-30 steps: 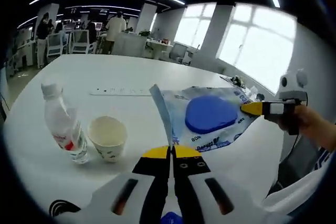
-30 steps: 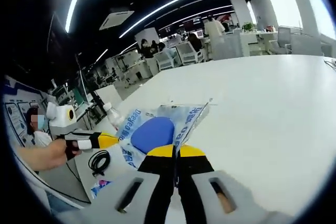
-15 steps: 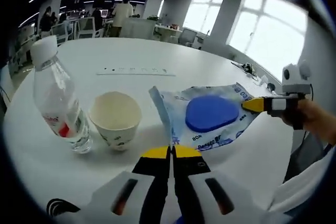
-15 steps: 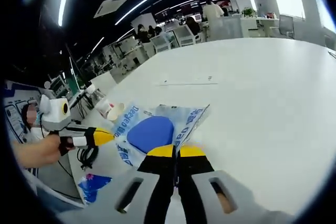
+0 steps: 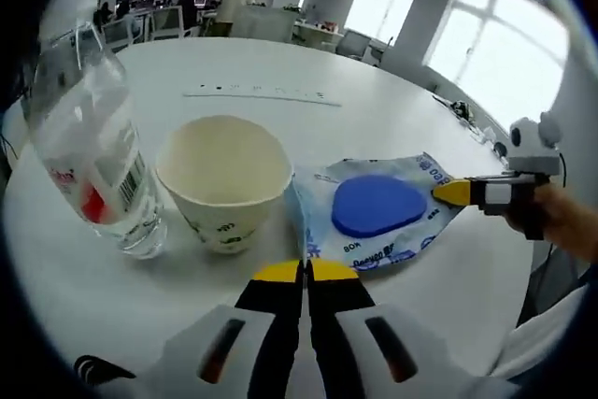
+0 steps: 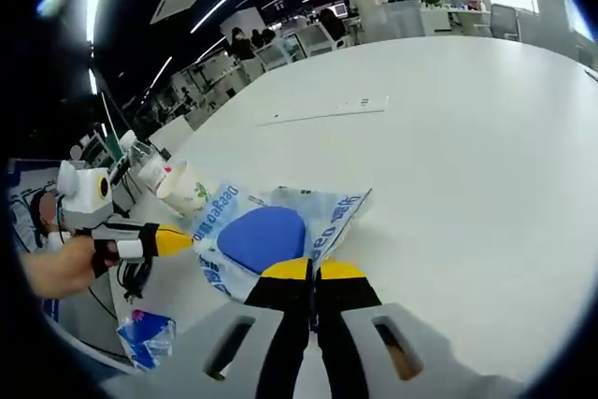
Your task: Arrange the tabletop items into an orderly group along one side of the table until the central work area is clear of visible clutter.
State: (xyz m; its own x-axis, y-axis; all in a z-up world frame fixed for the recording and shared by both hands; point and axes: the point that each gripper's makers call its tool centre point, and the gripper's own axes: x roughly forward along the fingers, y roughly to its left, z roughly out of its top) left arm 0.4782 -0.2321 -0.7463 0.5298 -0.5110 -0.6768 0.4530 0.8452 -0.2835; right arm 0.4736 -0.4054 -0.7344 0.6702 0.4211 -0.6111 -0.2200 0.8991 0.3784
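in the left gripper view we saw our left gripper (image 5: 304, 273) at the bottom centre, its jaws pressed together on the near edge of the plastic bag (image 5: 378, 217). the bag, with a blue oval pad (image 5: 376, 203) inside, lay flat on the white table (image 5: 374, 114) at centre right, its long axis running from lower centre toward the right edge. there our right gripper (image 5: 456, 192) clamped its far corner. a paper cup (image 5: 224, 179) stood upright just left of the bag, and a water bottle (image 5: 89, 147) stood near it at the left.

in the right gripper view the right gripper (image 6: 311, 273) was clamped on the bag (image 6: 280, 231) at bottom centre. the bag stretched leftward to the left gripper (image 6: 171, 241). cup (image 6: 184, 189) and bottle (image 6: 142, 167) sat beyond, at the upper left, and a blue packet (image 6: 145, 335) lay at the lower left.
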